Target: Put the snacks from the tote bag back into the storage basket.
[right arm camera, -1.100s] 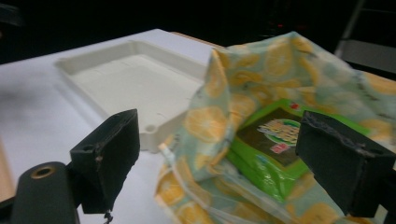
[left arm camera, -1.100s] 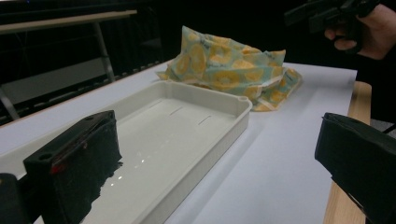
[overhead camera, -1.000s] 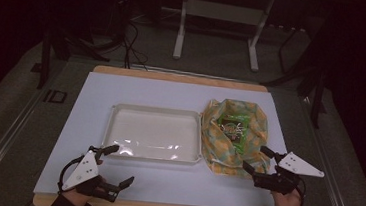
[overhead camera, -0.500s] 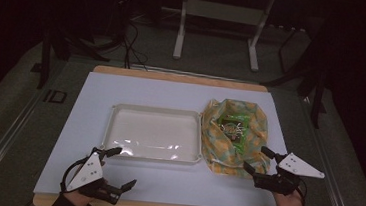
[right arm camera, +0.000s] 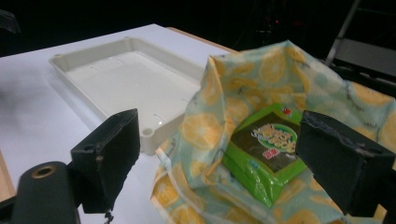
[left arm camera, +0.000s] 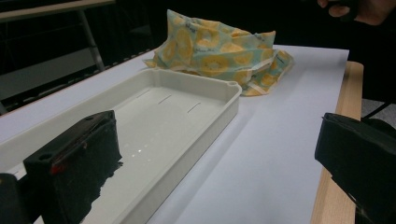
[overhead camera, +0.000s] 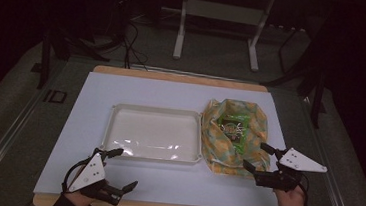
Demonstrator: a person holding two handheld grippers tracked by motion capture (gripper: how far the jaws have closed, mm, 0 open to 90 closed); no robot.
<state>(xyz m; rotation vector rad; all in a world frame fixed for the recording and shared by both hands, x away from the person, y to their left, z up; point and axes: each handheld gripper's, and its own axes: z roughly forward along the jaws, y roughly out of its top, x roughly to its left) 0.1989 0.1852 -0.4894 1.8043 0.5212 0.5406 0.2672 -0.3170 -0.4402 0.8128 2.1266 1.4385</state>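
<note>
Your right gripper point(overhead camera: 261, 161) sits just off the near right corner of the yellow lemon-print cloth bag point(overhead camera: 235, 137), jaws spread wide with nothing between them, pointing up-table and left toward the bag mouth. The green snack packet point(overhead camera: 232, 129) lies inside the open bag, just ahead and slightly left of that gripper; in the right gripper view the packet point(right arm camera: 266, 149) shows between the two jaws, its long axis running roughly from near-left to far-right, lying tilted on the cloth, top face up. Cloth folds rise around it, higher on the far and left sides, so my read is the cleanest way in is from the near right, over the low fold. The right hand is clearly the nearer one. Your left gripper point(overhead camera: 119, 168) is well apart, at the near left of the tabletop point(overhead camera: 162, 88) by the front corner of the white tray point(overhead camera: 154, 133), jaws also wide apart and holding nothing. The tray is bare inside and touches or nearly touches the bag's left edge; from the left gripper view the tray point(left arm camera: 196, 100) runs away toward the bag point(left arm camera: 219, 51), so a lift-and-carry leftward has open room. Watch the bag's left fold leaning over the tray rim, it could snag the packet. The near tabletop edge is close behind both hands, little room for backing up.
</note>
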